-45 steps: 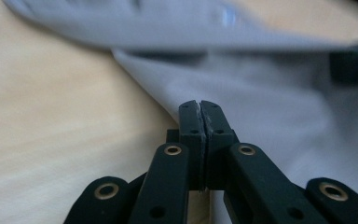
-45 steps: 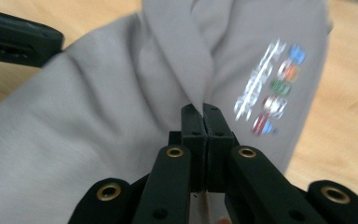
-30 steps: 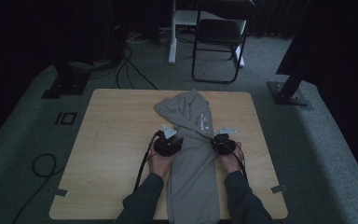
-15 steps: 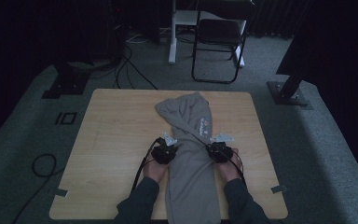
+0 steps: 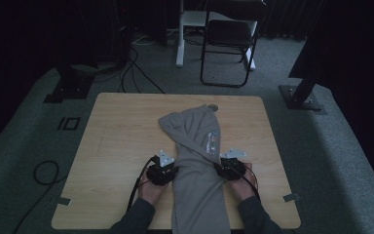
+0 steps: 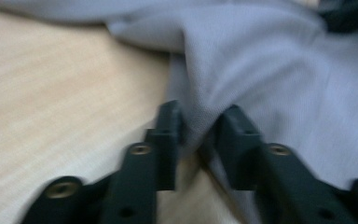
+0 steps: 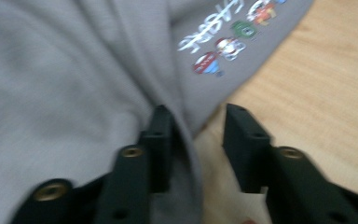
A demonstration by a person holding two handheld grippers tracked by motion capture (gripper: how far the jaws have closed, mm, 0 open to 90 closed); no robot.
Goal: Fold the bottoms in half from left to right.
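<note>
A grey garment (image 5: 195,146) with a small colourful print (image 5: 212,141) lies folded into a long strip down the middle of the wooden table (image 5: 121,131). Its near end hangs over the front edge. My left gripper (image 5: 173,171) is at the strip's left edge. Its jaws have just been opening, and a ridge of grey cloth (image 6: 242,70) still stands loosely in my left gripper (image 6: 200,128). My right gripper (image 5: 221,168) is at the strip's right edge, just below the print (image 7: 223,42). My right gripper (image 7: 198,126) has also just been opening: the cloth edge rests against one jaw, and bare wood shows beside the other.
Bare wood lies left and right of the garment. Behind the table stand a folding chair (image 5: 229,44) and a white post (image 5: 180,34). A stand base (image 5: 302,97) sits on the carpet at the right, and cables (image 5: 44,170) lie on the floor at the left.
Both hands have drawn back toward the table's near edge, and the garment has slid a little that way with them. Both grippers' jaws have parted from their grip on the cloth.
</note>
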